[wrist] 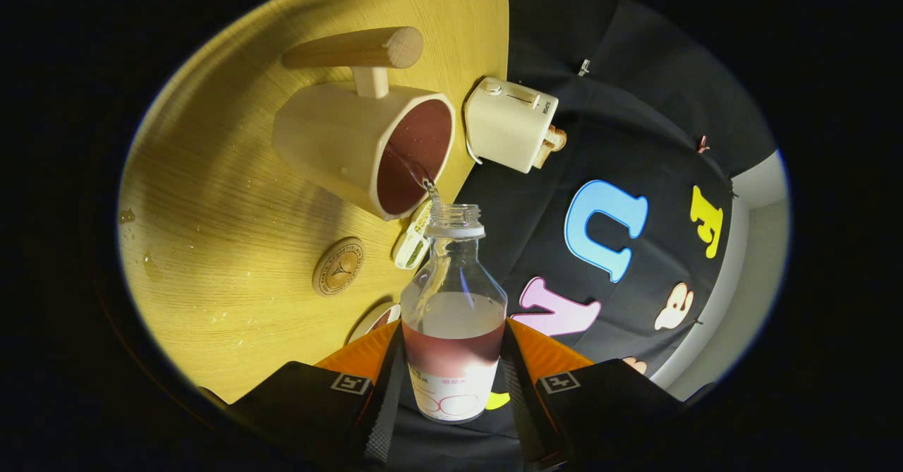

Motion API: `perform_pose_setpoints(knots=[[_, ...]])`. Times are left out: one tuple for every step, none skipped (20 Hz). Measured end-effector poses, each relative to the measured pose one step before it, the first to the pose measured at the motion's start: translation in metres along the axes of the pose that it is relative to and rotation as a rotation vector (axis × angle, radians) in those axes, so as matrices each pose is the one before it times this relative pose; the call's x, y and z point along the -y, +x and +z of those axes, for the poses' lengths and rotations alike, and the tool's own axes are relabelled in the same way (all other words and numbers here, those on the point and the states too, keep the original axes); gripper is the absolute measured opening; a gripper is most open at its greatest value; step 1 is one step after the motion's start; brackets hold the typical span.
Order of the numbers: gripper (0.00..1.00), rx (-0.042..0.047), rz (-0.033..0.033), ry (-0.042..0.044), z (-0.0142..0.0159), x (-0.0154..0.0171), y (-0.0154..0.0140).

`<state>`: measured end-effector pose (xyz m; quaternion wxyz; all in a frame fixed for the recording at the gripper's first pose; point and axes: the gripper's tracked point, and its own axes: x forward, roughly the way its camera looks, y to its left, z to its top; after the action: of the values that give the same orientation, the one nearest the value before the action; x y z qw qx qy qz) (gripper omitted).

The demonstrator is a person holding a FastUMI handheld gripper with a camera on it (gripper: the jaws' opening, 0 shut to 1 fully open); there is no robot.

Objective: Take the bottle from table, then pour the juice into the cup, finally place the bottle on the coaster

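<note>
Gripper [451, 380] fingers closed on the bottle [455, 317], one on each side of its lower body at the label, both pressing. Bottle is tilted toward the cup [367, 144], mouth just at the cup's rim, thin stream of juice crossing into it. Cup already looks well filled with reddish juice; some still left in the bottle.

Risks: stream is narrow and lands near the rim, so a small wobble or over-tilt likely sends juice onto the table [233, 197], where droplets already lie. Keep pouring too long and the cup may overflow. Wet bottle could slip between the fingers.

Coaster [338, 266] sits near the cup, free. Toaster [511, 123] stands beyond the cup; a swing-back could clip cup or handle.
</note>
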<state>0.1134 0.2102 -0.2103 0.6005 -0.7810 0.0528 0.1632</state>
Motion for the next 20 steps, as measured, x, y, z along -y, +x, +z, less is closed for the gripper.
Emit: perform_pose_setpoints(knots=[[0.71, 0.00342, -0.00386, -0.00993, 0.00007, 0.00143, 0.00000], [0.71, 0.00303, -0.00496, -0.00868, 0.00039, 0.00036, 0.00046], [0.71, 0.00380, -0.00667, -0.00914, -0.00060, 0.00187, 0.00037], [0.71, 0.00214, -0.00261, -0.00596, 0.00021, 0.00017, -0.00016], [0.71, 0.00240, -0.00269, -0.00768, -0.00103, 0.00041, 0.00032], [0.71, 0.00312, -0.00246, -0.00857, -0.00007, 0.00094, 0.00088], [0.71, 0.00402, -0.00209, -0.00927, -0.00047, 0.00051, -0.00023], [0.71, 0.00392, -0.00237, -0.01063, 0.00113, 0.00070, 0.00052], [0.71, 0.00422, -0.00411, -0.01217, 0.00014, 0.00117, -0.00149], [0.71, 0.00646, -0.00385, -0.01123, 0.00191, 0.00141, -0.00134], [0.71, 0.00583, -0.00100, -0.00719, 0.00024, -0.00001, 0.00040], [0.71, 0.00442, 0.00267, -0.00476, 0.00045, -0.00186, 0.00100], [0.71, 0.00166, -0.00012, -0.00699, -0.00021, -0.00049, -0.00109], [0.71, 0.00120, -0.00126, -0.00891, -0.00140, 0.00041, -0.00024], [0.71, 0.00054, -0.00038, -0.00671, 0.00079, 0.00137, 0.00077], [0.71, 0.00077, -0.00065, -0.00453, 0.00006, 0.00043, -0.00098], [0.71, -0.00034, 0.00059, -0.00410, -0.00062, -0.00024, 0.00136], [0.71, -0.00065, 0.00030, -0.00554, -0.00202, 0.00000, 0.00112], [0.71, 0.00004, -0.00209, -0.00609, -0.00124, 0.00093, -0.00053], [0.71, 0.00042, -0.00208, -0.00405, 0.00018, 0.00080, -0.00071]])
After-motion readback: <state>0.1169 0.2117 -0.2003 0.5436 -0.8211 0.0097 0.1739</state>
